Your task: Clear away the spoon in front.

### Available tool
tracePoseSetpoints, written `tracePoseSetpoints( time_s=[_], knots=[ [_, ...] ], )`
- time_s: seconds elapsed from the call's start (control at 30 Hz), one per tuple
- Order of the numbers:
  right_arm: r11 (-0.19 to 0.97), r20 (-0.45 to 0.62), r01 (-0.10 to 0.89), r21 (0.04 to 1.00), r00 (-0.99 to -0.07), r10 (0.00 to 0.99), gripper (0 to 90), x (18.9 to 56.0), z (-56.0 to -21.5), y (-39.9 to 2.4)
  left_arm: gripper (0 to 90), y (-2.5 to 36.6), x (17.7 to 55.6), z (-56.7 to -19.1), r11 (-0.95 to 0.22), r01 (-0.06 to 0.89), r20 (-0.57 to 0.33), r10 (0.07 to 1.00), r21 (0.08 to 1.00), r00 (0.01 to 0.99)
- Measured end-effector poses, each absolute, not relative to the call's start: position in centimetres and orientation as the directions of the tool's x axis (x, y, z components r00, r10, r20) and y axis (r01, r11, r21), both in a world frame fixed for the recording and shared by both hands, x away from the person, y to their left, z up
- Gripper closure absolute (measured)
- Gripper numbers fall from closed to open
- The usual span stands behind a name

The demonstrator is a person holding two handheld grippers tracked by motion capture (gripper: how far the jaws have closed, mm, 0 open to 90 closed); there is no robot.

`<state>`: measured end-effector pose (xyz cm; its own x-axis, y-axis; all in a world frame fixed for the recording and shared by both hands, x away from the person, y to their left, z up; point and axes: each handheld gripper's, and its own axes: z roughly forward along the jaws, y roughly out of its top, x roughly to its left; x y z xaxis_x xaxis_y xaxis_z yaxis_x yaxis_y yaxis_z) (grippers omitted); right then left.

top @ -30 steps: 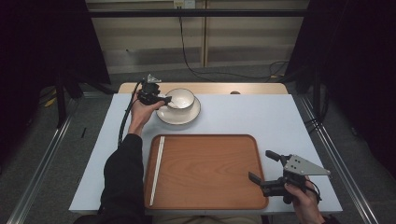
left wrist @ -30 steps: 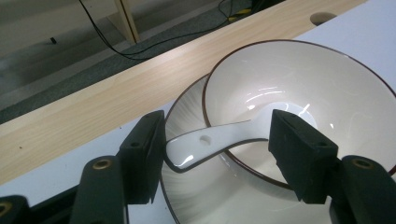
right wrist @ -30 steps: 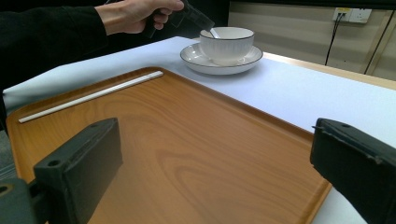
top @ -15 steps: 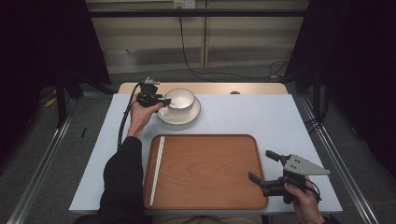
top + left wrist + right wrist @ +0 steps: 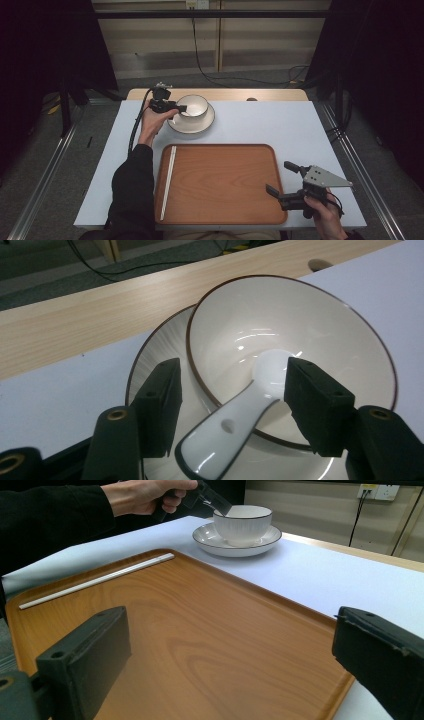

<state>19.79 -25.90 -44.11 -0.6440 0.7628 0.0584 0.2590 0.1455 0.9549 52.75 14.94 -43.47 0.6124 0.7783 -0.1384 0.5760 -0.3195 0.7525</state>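
1. The left tool (image 5: 227,405) is released; its jaws have just been opening around the spoon (image 5: 235,425) without pressing it.
2. The spoon leans in the bowl (image 5: 193,105) on the saucer (image 5: 206,123), near the far edge of the desk (image 5: 280,125).
3. The right tool (image 5: 281,179) is released over the tray (image 5: 220,182), at the near right corner

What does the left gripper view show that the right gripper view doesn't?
Left gripper view: it looks down into the bowl. A white spoon lies there with its handle between the fingers of the left gripper. The fingers have just been opening and don't pinch it.
Right gripper view: the wooden tray, a white stick lying on it, and the hand holding the left gripper.
Both: the bowl on its saucer and the white table.
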Motion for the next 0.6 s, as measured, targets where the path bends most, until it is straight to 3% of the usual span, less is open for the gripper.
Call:
tracePoseSetpoints(
  time_s=[0.17,0.27,0.6],
  knots=[
    [0.145,0.061,0.261,0.955,-0.646,0.761,2.0,19.76,-44.11,-25.90,41.3,14.81,52.92,-43.86,-0.317,0.590,-0.137,0.790,0.743,0.597],
    [0.145,0.059,0.258,0.955,-0.645,0.762,2.0,19.76,-44.11,-25.88,51.7,14.91,52.94,-44.02,-0.317,0.591,-0.144,0.785,0.742,0.602],
    [0.147,0.059,0.260,0.954,-0.645,0.762,2.0,19.77,-44.14,-25.88,66.9,15.21,52.94,-43.49,-0.306,0.578,-0.116,0.807,0.757,0.579]
  ],
)
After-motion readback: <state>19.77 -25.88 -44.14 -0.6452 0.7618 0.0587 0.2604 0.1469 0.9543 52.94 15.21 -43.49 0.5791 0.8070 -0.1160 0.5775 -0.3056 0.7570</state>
